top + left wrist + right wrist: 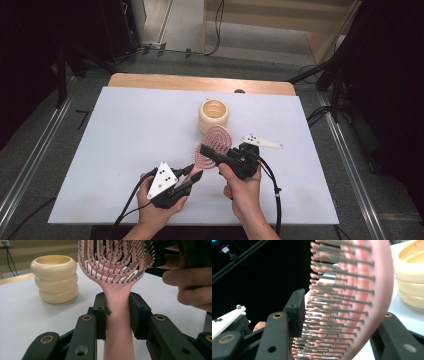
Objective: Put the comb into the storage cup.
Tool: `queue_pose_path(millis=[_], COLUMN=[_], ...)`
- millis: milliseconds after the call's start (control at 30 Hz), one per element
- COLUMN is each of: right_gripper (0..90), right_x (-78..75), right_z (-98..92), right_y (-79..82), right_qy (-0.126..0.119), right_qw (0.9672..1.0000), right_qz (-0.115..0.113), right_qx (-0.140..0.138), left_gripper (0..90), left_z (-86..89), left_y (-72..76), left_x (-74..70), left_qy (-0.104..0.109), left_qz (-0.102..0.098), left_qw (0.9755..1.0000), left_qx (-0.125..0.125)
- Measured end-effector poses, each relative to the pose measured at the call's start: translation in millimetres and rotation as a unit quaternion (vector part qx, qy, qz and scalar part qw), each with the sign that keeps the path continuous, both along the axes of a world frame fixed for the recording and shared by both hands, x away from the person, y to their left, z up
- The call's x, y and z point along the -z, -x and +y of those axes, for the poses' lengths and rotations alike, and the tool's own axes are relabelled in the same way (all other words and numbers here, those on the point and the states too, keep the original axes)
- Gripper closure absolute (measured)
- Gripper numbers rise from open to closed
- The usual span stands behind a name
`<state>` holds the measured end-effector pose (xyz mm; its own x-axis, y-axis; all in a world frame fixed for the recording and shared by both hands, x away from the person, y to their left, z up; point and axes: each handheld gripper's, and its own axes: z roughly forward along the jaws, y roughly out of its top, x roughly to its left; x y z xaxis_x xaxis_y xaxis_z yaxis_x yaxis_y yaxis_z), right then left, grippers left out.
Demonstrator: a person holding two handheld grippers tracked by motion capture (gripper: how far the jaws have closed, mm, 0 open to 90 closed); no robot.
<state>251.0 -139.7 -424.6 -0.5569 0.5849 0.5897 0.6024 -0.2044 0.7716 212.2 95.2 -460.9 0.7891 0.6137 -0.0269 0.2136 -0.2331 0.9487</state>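
Hairbrush: pink, likely light, stiff handle, springy bristles. Left gripper clamped on handle neck, best hold. Right gripper jaws straddling head, bristle side; likely slips.

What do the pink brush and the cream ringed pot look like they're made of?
Pink brush: likely moulded plastic, smooth satin handle, thin grey pins with pink ball tips. Cream ringed pot: glossy, with soft highlights on three stacked bulges; plastic or glazed ceramic, hard to tell.
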Motion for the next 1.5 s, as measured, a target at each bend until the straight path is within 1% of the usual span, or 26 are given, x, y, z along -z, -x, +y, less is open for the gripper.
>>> queue_pose_path(millis=[133, 167, 200, 300, 367, 433, 467, 500, 533, 567, 600, 633, 667, 700, 733, 767, 800, 833, 867, 933, 1000, 1033, 1100, 1167, 1300, 1500], right_gripper=[56.5, 59.0, 59.6, 60.6, 61.1, 61.9, 62.1, 62.1, 62.1, 62.1, 62.1, 62.1, 62.1, 62.1, 62.1, 62.1, 62.1, 62.1, 62.1, 62.1, 62.1, 62.1, 62.1, 62.1, 62.1, 62.1], right_x=[1.7, 3.1, 3.8, 5.0, 5.4, 6.1, 5.8, 5.8, 5.0, 5.0, 4.6, 4.5, 3.9, 2.9, 2.9, 2.1, 1.9, 2.1, 1.9, 1.6, 0.5, 0.1, -0.3, -0.8, -2.5, -4.0], right_z=[-1.7, -2.9, -3.3, -4.2, -4.6, -4.7, -4.0, -4.0, -3.4, -3.4, -3.7, -4.3, -5.1, -6.5, -6.5, -7.9, -8.3, -9.1, -9.6, -10.0, -11.2, -11.7, -12.0, -13.0, -15.3, -17.2], right_y=[-0.2, -0.9, -1.5, -2.1, -1.5, -0.3, 1.2, 1.2, 2.4, 2.4, 2.7, 2.5, 2.7, 3.0, 3.0, 3.5, 3.6, 3.4, 3.5, 3.7, 4.3, 4.6, 4.6, 4.7, 5.3, 5.7], right_qy=[-0.014, -0.029, -0.035, -0.04, -0.044, -0.045, -0.044, -0.044, -0.038, -0.038, -0.039, -0.041, -0.042, -0.041, -0.041, -0.038, -0.036, -0.033, -0.032, -0.031, -0.026, -0.024, -0.025, -0.021, -0.02, -0.01], right_qw=[0.9999, 0.9995, 0.9992, 0.9989, 0.9987, 0.9987, 0.9988, 0.9988, 0.999, 0.999, 0.9989, 0.9988, 0.9987, 0.9987, 0.9987, 0.9987, 0.9988, 0.9988, 0.9987, 0.9987, 0.9986, 0.9987, 0.9986, 0.9986, 0.9984, 0.9981], right_qz=[0.001, 0.005, 0.006, 0.008, 0.008, 0.004, -0.001, -0.001, -0.008, -0.008, -0.01, -0.015, -0.015, -0.02, -0.02, -0.026, -0.028, -0.032, -0.034, -0.036, -0.043, -0.044, -0.044, -0.048, -0.053, -0.06], right_qx=[-0.006, -0.014, -0.017, -0.021, -0.023, -0.023, -0.024, -0.024, -0.022, -0.022, -0.022, -0.023, -0.023, -0.023, -0.023, -0.021, -0.02, -0.019, -0.02, -0.02, -0.015, -0.014, -0.014, -0.011, -0.008, -0.003], left_gripper=[70.4, 70.4, 70.4, 70.3, 70.2, 70.0, 69.7, 67.6, 62.2, 56.7, 56.7, 51.2, 45.3, 32.0, 32.0, 22.5, 17.8, 14.6, 13.4, 12.4, 0.8, 0.0, 0.0, 0.0, 0.0, 0.0], left_z=[-0.6, -0.4, -0.2, -0.3, -0.5, -0.9, -0.4, -0.4, -0.4, -0.4, -0.4, -0.4, -0.5, -0.4, -0.1, 0.6, 1.5, 2.9, 6.6, 8.6, 11.7, 14.0, 18.1, 22.4, 30.5, 47.8], left_y=[0.3, 0.0, -0.2, -0.4, -1.5, -1.5, -2.2, -2.2, -2.6, -2.6, -2.9, -3.3, -3.2, -3.0, -2.8, -3.0, -3.3, -3.7, -4.4, -4.6, -5.8, -6.1, -6.7, -7.2, -8.9, -13.0], left_x=[1.3, 1.5, 1.7, 3.0, 3.7, 5.3, 5.7, 5.7, 5.3, 5.3, 5.1, 5.1, 5.3, 5.3, 5.3, 5.3, 5.0, 4.7, 3.7, 3.1, 2.9, 2.5, 2.2, 1.8, 2.3, 2.7], left_qy=[0.001, 0.003, 0.003, 0.002, 0.001, 0.003, 0.003, 0.003, 0.009, 0.009, 0.007, 0.006, 0.006, 0.005, 0.005, 0.007, 0.011, 0.016, 0.024, 0.028, 0.025, 0.024, 0.032, 0.029, 0.027, 0.038], left_qz=[0.0, 0.0, -0.001, -0.002, 0.004, 0.005, 0.01, 0.01, 0.017, 0.017, 0.02, 0.023, 0.025, 0.024, 0.026, 0.028, 0.032, 0.034, 0.038, 0.04, 0.041, 0.043, 0.046, 0.044, 0.045, 0.044], left_qw=[1.0, 1.0, 1.0, 1.0, 1.0, 0.9999, 0.9999, 0.9999, 0.9998, 0.9998, 0.9997, 0.9997, 0.9996, 0.9997, 0.9996, 0.9996, 0.9994, 0.9993, 0.9989, 0.9987, 0.9987, 0.9986, 0.9982, 0.9986, 0.9986, 0.9983], left_qx=[-0.002, -0.001, -0.001, 0.002, 0.005, 0.009, 0.011, 0.011, 0.012, 0.012, 0.01, 0.011, 0.011, 0.008, 0.005, 0.005, 0.006, 0.007, 0.013, 0.012, 0.017, 0.021, 0.023, 0.011, 0.01, -0.005])
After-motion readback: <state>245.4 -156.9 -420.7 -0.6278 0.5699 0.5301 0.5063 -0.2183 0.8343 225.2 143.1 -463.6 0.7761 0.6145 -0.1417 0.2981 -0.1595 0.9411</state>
